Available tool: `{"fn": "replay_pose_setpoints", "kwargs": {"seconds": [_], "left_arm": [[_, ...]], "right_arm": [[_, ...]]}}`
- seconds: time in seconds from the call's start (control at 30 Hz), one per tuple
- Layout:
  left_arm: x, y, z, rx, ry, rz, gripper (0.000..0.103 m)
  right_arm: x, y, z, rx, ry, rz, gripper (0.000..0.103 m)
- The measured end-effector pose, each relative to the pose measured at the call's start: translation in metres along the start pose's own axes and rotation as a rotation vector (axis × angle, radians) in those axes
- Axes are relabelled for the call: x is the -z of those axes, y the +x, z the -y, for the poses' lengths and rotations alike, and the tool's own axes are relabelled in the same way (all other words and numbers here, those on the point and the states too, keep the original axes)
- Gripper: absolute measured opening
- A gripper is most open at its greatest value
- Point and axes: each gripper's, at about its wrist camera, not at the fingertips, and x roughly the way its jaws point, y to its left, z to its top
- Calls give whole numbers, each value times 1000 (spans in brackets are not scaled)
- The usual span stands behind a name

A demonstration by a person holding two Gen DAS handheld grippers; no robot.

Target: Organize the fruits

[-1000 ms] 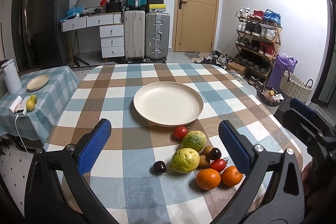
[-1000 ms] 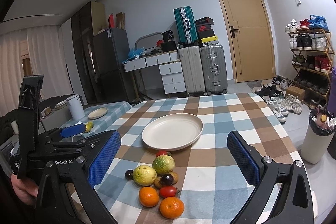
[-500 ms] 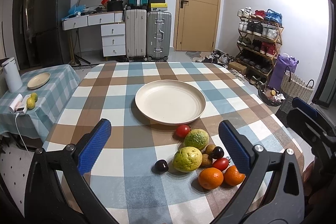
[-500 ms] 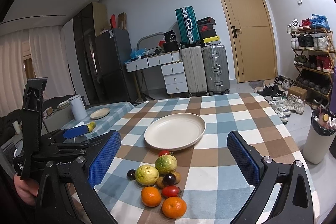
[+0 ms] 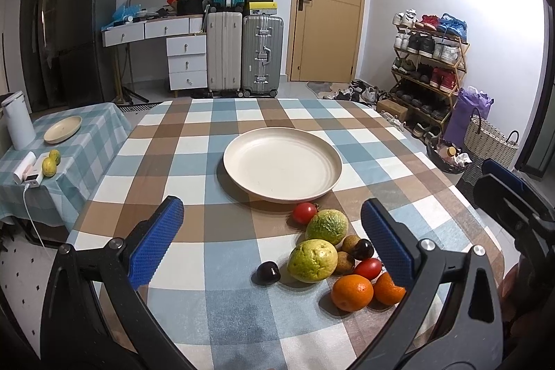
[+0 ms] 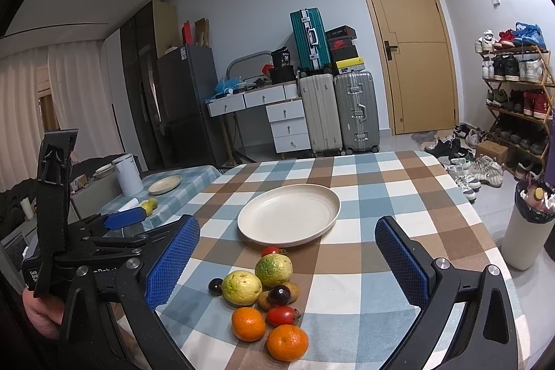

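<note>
**Ana:** On the checked table [image 5: 194, 307], just this side of the cream plate [image 5: 282, 163], the fruit is sitting in one tight cluster: two guavas, tomatoes, plums, two oranges.

**Ben:** How are the tongs standing?

**Ana:** Both are gaping wide and carrying nothing. The left gripper [image 5: 274, 238] is hovering with the pile toward its right finger; the right gripper [image 6: 288, 260] is facing it more squarely, between its fingers.

**Ben:** Which one is nearer?

**Ana:** The right, I'm judging. The near orange [image 6: 287, 342] is lying closest, low in its view. Round fruit, so no long axis is mattering. The plate is waiting straight beyond the pile.
</note>
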Motion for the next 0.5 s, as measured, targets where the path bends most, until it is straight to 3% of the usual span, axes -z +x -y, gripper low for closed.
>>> {"fn": "replay_pose_setpoints", "kwargs": {"seconds": [0.17, 0.3, 0.5], "left_arm": [[7, 8, -2, 0, -9, -15, 102], [9, 21, -7, 2, -20, -33, 102], [15, 41, -16, 11, -37, -51, 102]], "right_arm": [[1, 6, 2, -10, -4, -17, 103], [0, 17, 7, -86, 16, -62, 103], [0, 44, 17, -125, 27, -133, 103]]}}
